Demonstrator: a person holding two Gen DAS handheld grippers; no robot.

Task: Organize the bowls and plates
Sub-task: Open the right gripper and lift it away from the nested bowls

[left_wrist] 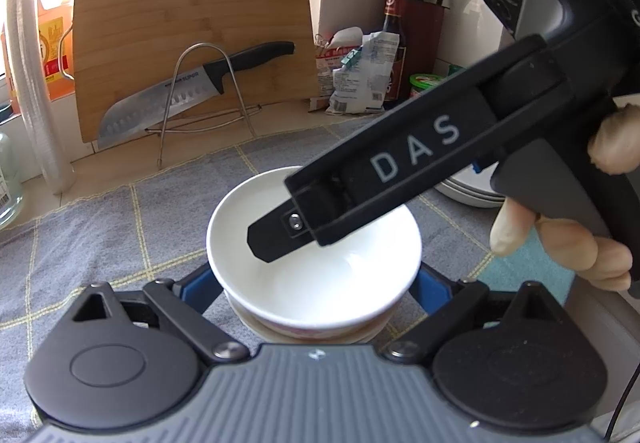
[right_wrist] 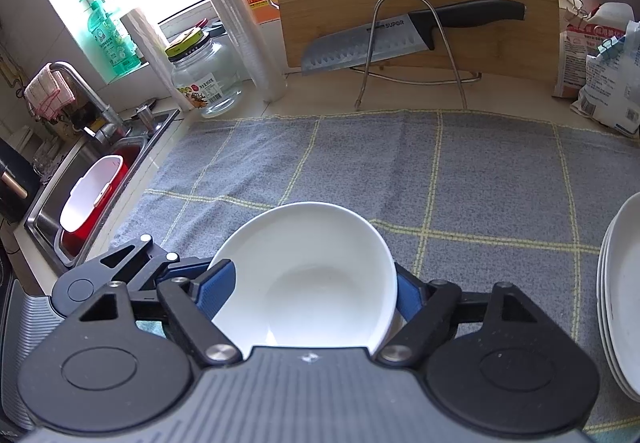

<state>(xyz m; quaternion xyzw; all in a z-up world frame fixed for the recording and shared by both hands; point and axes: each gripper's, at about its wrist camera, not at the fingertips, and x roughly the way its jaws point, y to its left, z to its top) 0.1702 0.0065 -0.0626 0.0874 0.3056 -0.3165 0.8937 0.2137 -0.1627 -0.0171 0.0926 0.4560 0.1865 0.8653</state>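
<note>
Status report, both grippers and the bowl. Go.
Right gripper clamped on white bowl. Left gripper straddles it, contact unclear. Another dish right under it. Plate stack off aside, nothing in the way.

Left tongs (left_wrist: 316, 283) spread wide and angled down, right tongs (right_wrist: 316, 291) likewise, hand (left_wrist: 576, 239) gripping handle

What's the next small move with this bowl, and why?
Probably lift the right gripper clear. Its finger sits inside the bowl, which already rests on a lower bowl, with the left gripper flanking it.
</note>
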